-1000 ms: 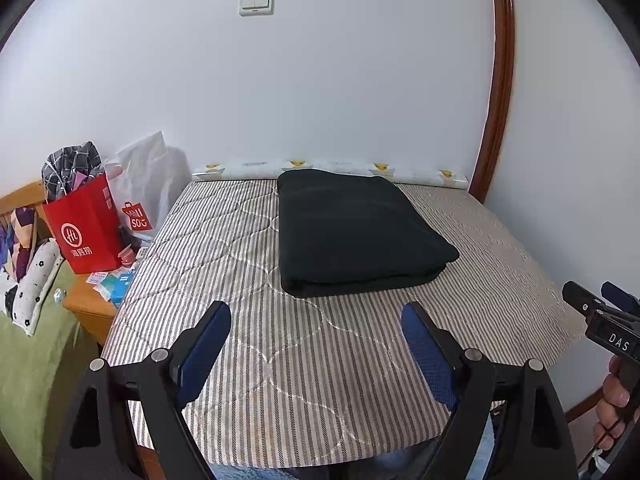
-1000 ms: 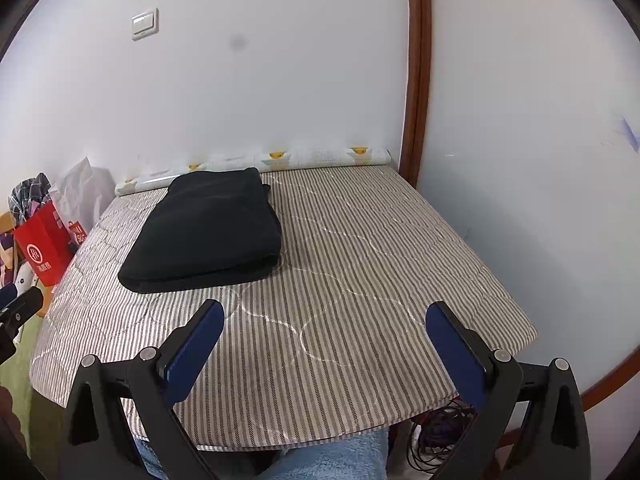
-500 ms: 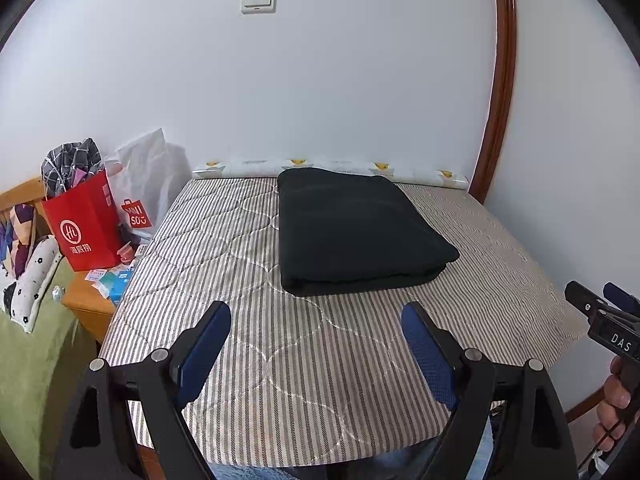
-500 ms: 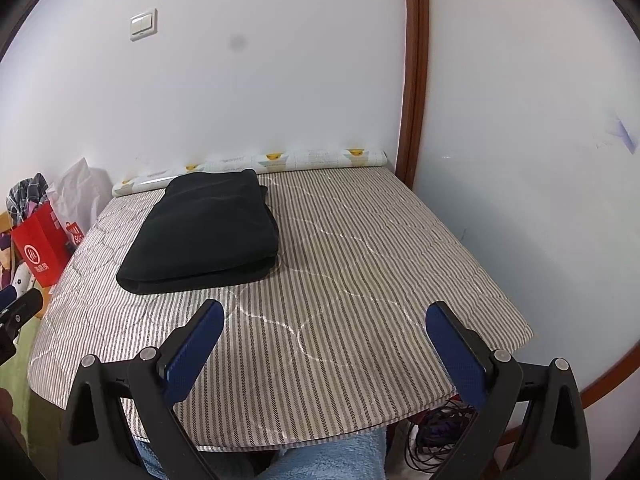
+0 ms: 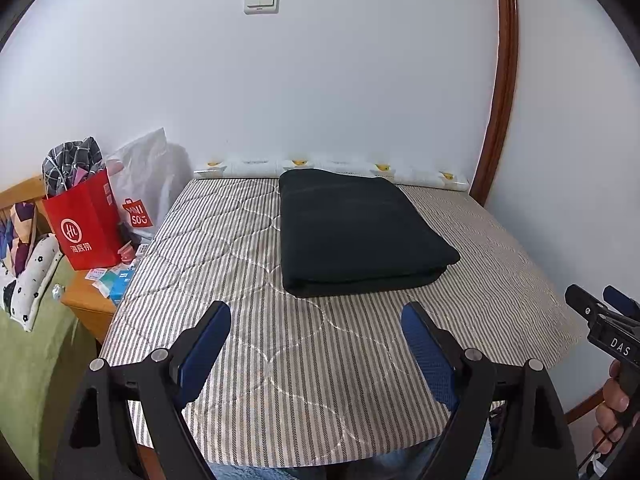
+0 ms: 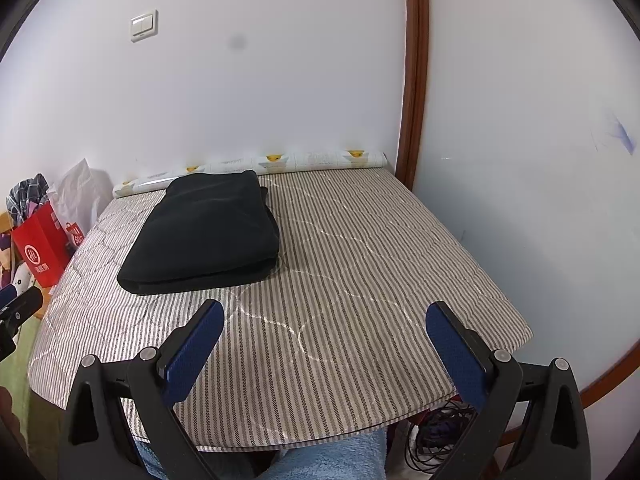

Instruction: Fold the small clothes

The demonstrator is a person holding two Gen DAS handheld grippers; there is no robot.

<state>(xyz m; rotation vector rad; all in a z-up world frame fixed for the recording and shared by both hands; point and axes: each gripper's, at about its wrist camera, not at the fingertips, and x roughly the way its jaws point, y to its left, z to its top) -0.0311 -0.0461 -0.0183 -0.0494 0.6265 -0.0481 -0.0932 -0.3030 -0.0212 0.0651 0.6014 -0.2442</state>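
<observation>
A black garment (image 5: 356,232) lies folded into a thick rectangle on the striped quilted table cover (image 5: 248,320), toward the far wall. The same black garment (image 6: 204,236) sits left of centre in the right wrist view. My left gripper (image 5: 316,320) hovers over the near edge, short of the garment, jaws wide open and empty. My right gripper (image 6: 324,320) hangs open over the bare striped table cover (image 6: 360,280), to the right of the garment, nothing between its blue pads (image 6: 192,348). The right gripper (image 5: 608,320) also shows at the left wrist view's right edge.
A red paper bag (image 5: 84,228) and a white plastic bag (image 5: 148,184) stand on a wooden side table (image 5: 88,304) left of the cover. A patterned roll (image 5: 332,168) lies along the far wall. Cables (image 6: 432,440) lie on the floor at right. Blue-clad legs (image 6: 328,460) sit below.
</observation>
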